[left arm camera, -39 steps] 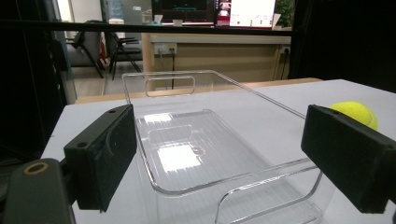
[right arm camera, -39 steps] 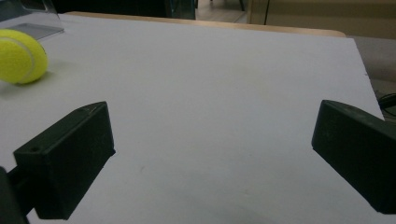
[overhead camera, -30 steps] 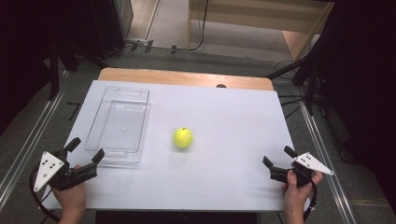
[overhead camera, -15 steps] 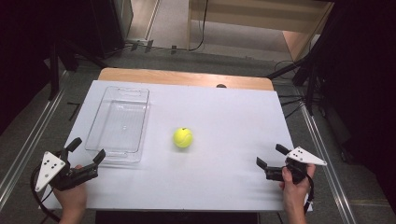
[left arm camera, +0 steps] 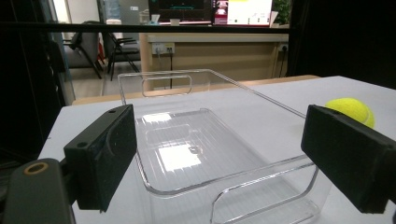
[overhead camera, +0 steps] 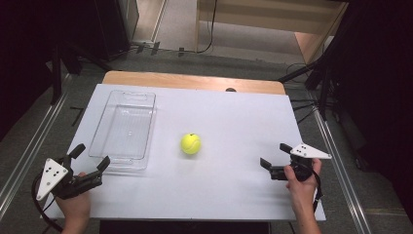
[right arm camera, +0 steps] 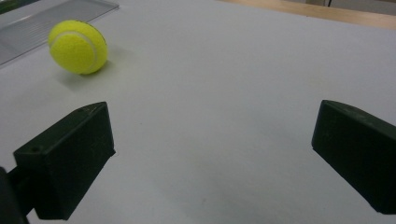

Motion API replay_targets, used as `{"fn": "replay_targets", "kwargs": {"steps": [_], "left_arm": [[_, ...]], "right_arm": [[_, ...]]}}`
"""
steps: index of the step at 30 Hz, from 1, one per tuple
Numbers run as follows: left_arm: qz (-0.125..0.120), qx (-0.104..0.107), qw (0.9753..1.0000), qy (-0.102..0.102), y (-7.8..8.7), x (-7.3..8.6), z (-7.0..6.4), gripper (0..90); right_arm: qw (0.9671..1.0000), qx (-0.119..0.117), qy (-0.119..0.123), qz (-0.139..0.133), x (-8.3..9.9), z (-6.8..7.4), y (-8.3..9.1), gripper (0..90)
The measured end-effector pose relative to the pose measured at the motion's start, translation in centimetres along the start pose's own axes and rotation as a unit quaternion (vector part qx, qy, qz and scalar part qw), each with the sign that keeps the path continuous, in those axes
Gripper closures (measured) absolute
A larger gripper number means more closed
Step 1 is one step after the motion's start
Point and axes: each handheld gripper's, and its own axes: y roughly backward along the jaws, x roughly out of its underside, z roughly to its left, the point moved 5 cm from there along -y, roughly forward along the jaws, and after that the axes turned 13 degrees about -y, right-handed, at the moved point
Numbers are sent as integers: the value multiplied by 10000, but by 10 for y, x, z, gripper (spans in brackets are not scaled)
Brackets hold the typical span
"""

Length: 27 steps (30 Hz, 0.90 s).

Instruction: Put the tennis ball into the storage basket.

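High view has the ball (overhead camera: 191,144) mid-table, just right of the clear tray (overhead camera: 124,127). Both grippers sit wide open and empty: left gripper (overhead camera: 89,158) at the tray's near end, right gripper (overhead camera: 273,155) well right. Left jaw partly blocks the ball in its own view.

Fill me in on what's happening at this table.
A person holds a two-jaw gripper in each hand over a white table. The right gripper is open and points toward a tennis ball lying loose mid-table, with bare table between them. The left gripper, also open, sits at the near end of an empty clear tray. Neither gripper holds anything.
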Motion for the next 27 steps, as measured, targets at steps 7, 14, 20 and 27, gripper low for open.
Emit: {"fn": "replay_targets", "kwargs": {"steps": [7,14,20,27], "left_arm": [[-3,4,10000,-3,0,0,0,111],[-16,6,10000,5,0,0,0,110],[-16,9,10000,6,0,0,0,111],[-21,20,10000,0,0,0,0,110]], "right_arm": [[9997,-95,188,100,-12,8,-9,0],[9990,-146,329,281,-22,17,-17,0],[9977,-256,427,463,-28,21,-24,0],[9958,-338,520,667,-34,27,-31,0]]}}
